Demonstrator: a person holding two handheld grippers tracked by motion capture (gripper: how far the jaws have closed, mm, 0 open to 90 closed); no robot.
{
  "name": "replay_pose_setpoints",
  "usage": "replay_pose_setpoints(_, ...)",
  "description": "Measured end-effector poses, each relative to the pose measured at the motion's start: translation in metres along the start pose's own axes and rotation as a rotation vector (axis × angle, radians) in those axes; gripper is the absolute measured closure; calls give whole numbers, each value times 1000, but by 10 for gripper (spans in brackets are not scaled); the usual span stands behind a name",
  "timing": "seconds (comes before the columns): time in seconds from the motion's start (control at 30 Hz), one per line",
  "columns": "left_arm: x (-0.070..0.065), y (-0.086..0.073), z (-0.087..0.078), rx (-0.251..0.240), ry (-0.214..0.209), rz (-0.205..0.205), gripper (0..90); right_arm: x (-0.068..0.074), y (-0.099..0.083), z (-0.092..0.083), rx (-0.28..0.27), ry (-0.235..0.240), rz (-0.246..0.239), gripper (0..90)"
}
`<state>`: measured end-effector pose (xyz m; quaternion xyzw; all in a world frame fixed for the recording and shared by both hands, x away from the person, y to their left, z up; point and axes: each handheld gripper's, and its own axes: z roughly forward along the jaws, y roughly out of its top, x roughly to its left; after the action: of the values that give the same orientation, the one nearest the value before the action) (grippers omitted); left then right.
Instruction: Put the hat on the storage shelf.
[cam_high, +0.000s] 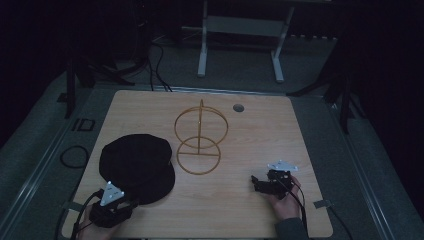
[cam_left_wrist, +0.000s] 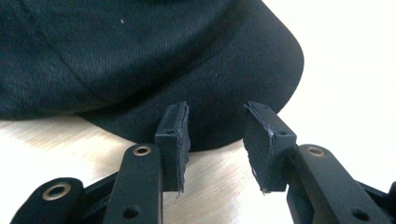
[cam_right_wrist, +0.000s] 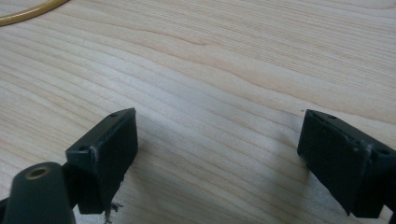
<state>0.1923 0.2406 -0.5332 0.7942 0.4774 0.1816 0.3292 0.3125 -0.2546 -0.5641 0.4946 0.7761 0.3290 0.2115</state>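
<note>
Jaws of the left gripper (cam_left_wrist: 217, 140) stand parted, empty, with the cap (cam_left_wrist: 140, 60) brim just ahead between them. Right gripper (cam_right_wrist: 217, 158) jaws gape wide over bare counter (cam_right_wrist: 233, 70). Risk: a shallow bite may slip off the thin brim, or push the cap toward the stand (cam_high: 200, 137).
</note>
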Motion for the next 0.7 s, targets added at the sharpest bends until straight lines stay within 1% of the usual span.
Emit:
replay_pose_setpoints(0.03,0,2,0,-1,1,1,609,0,0,0,0,0,0,122)
replay_pose_setpoints(0.17,0,8,-2,1,-12,30,642,0,0,0,0,0,0,122)
replay_pose_setpoints(0.2,0,8,-2,1,-12,30,649,0,0,0,0,0,0,122)
replay_pose_setpoints(0.27,3,13,-2,14,-45,35,656,0,0,0,0,0,0,122)
replay_pose_setpoints(0.33,4,15,-2,24,-61,44,668,0,0,0,0,0,-1,122)
replay_pose_setpoints(0.4,5,17,-2,24,-67,60,679,0,0,0,0,0,0,122)
replay_pose_setpoints(0.6,8,23,-8,8,-66,85,677,0,0,0,0,0,-1,123)
replay_pose_setpoints(0.7,11,28,-12,-7,-71,88,675,0,0,0,0,0,-1,123)
